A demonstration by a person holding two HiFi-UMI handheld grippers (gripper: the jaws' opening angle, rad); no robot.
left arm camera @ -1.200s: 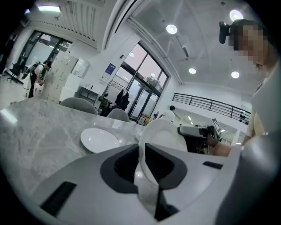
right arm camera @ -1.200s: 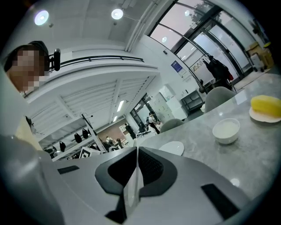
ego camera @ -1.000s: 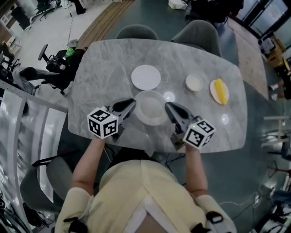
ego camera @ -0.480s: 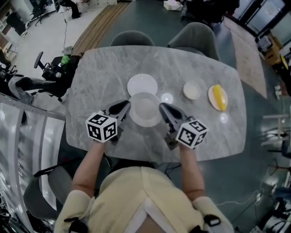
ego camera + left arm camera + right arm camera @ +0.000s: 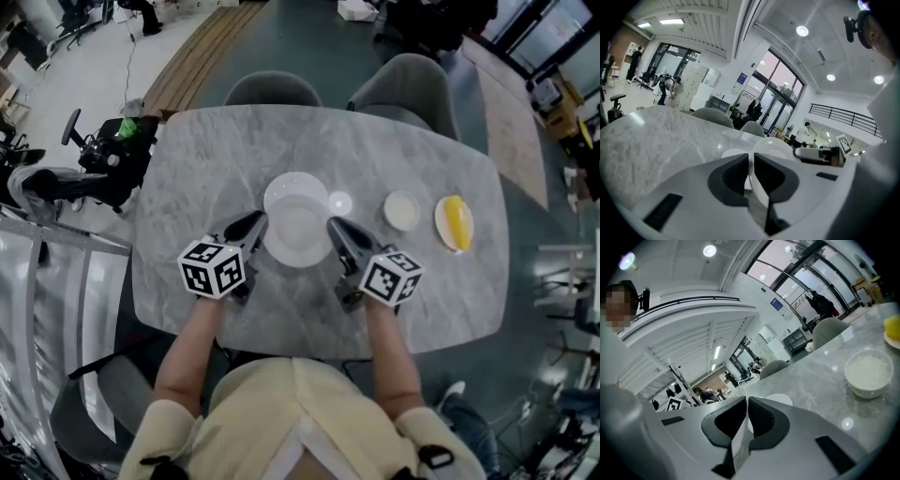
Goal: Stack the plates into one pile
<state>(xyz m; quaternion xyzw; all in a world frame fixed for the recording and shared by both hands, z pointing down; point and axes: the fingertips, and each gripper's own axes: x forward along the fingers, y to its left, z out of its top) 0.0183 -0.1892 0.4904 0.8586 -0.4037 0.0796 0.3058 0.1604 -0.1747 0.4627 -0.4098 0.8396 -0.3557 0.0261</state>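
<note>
A large white plate point(image 5: 298, 234) hangs between both grippers above the grey marble table point(image 5: 206, 159). My left gripper point(image 5: 255, 223) is shut on its left rim, and my right gripper point(image 5: 333, 228) is shut on its right rim. A second white plate point(image 5: 289, 180) lies on the table under it, with only its far rim showing. In the left gripper view the held plate point(image 5: 776, 146) runs out from my left gripper point(image 5: 751, 165), with the lower plate point(image 5: 732, 153) beyond. The right gripper view has the plate's edge point(image 5: 740, 437) pinched in my right gripper point(image 5: 746, 420).
To the right on the table stand a small white bowl point(image 5: 401, 210) and a plate with a yellow thing point(image 5: 455, 222). Two grey chairs point(image 5: 272, 89) stand at the far side. A person's arms in pale yellow sleeves reach in from the near edge.
Both grippers have carried the large plate away from the near edge. It was beside the second plate a second ago and now covers most of it.
</note>
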